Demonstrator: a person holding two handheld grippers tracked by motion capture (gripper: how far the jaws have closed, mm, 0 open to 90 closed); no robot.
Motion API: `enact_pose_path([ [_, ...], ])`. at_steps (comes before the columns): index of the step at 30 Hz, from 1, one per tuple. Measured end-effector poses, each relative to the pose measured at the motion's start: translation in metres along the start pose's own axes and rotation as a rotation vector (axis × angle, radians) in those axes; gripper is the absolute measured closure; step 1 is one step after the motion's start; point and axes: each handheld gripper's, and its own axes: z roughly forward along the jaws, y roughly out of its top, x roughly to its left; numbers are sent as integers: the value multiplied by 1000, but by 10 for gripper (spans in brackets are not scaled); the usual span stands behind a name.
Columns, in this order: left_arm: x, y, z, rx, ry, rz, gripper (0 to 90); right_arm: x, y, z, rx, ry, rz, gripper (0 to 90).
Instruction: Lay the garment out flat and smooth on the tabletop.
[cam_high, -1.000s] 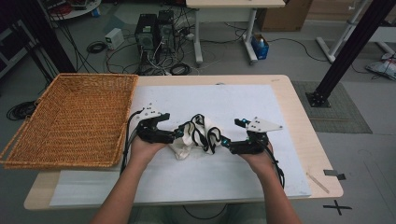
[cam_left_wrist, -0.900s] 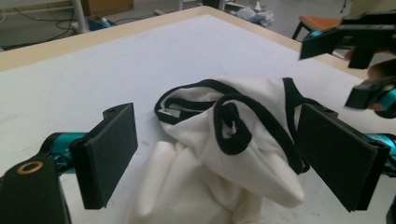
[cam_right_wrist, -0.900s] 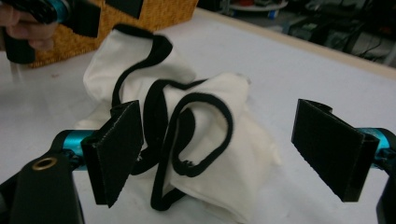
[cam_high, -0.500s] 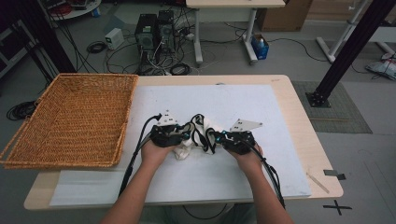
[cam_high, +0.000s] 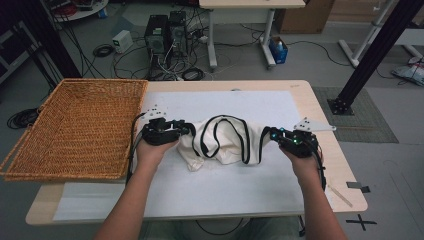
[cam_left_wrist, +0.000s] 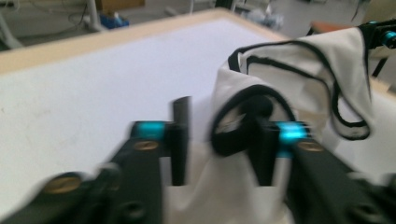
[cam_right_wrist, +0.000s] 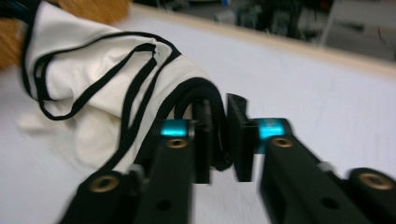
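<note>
- Right, my left gripper (cam_high: 186, 131) has its jaws partway in, just reopened a touch, with the black trim of the white garment (cam_high: 225, 142) between them; I can't tell if it's truly pinched
- My right gripper (cam_high: 274, 134) nips the trim at the garment's 3 o'clock edge, having just eased slightly
- The garment hangs stretched between both, mid-table, wicker basket (cam_high: 75, 127) at its 9 o'clock
- I'd firm up the left bite, then pull apart evenly

Wicker basket (cam_high: 75, 130) on table's (cam_high: 310, 100) left end, overhanging the edge. White sheet (cam_high: 225, 185) covers the tabletop. Far floor: two computer towers (cam_high: 167, 32) in tangled cables, white desk legs (cam_high: 240, 35), black post (cam_high: 370, 55) at right.
</note>
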Motion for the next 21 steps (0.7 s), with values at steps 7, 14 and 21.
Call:
enact_pose_path([
  [7, -11, -3, 2, 13, 23, 32, 349, 5, -11, 3, -3, -31, -8, 537],
  [14, -26, -4, -7, -19, -5, 73, 312, 19, -4, -3, -38, -4, -68, 477],
  [21, -59, -26, 14, 53, -82, 160, 316, 46, -33, 17, 83, 76, -122, 453],
])
